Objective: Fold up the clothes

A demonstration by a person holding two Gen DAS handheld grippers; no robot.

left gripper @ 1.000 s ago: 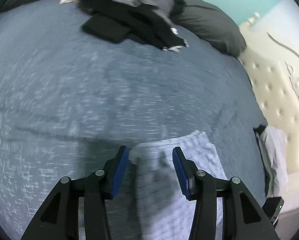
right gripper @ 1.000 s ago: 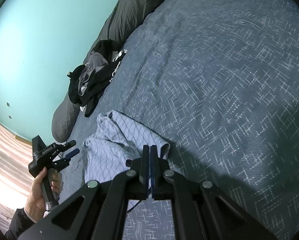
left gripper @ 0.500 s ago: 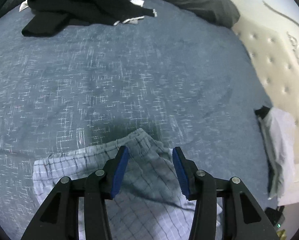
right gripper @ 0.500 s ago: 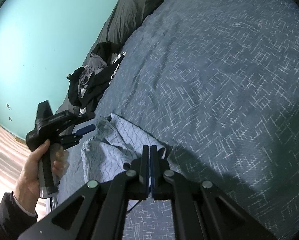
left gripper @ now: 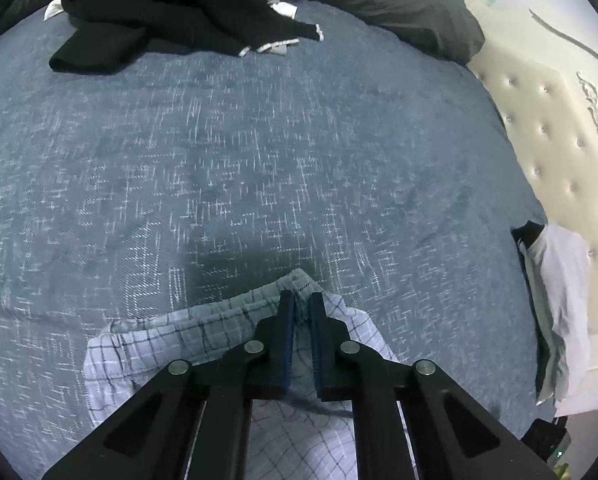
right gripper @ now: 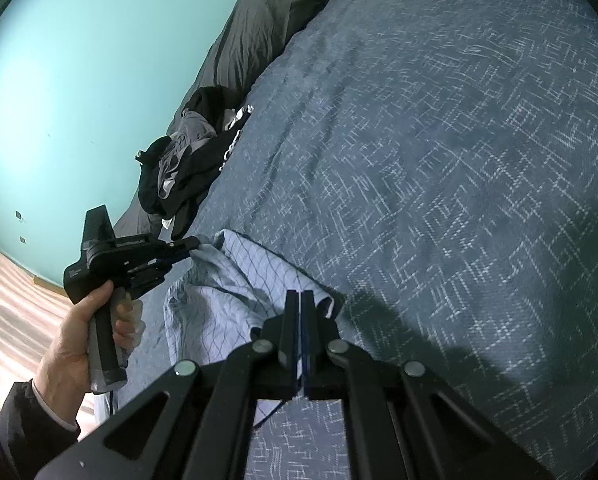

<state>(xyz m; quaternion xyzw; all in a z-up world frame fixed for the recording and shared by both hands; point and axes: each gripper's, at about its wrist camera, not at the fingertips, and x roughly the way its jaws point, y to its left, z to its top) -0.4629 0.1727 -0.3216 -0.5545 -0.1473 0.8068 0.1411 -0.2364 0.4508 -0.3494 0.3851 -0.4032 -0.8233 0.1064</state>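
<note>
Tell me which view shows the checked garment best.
The right wrist view: the checked garment lies crumpled on the bedspread, pinched by both the left gripper and the right gripper. The left wrist view shows only the part around its own closed fingers, slightly blurred.

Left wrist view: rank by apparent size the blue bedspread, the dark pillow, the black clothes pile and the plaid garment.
1. blue bedspread
2. plaid garment, though nearness to the camera inflates it and the left gripper hides part
3-4. black clothes pile and dark pillow look alike; unranked.
</note>
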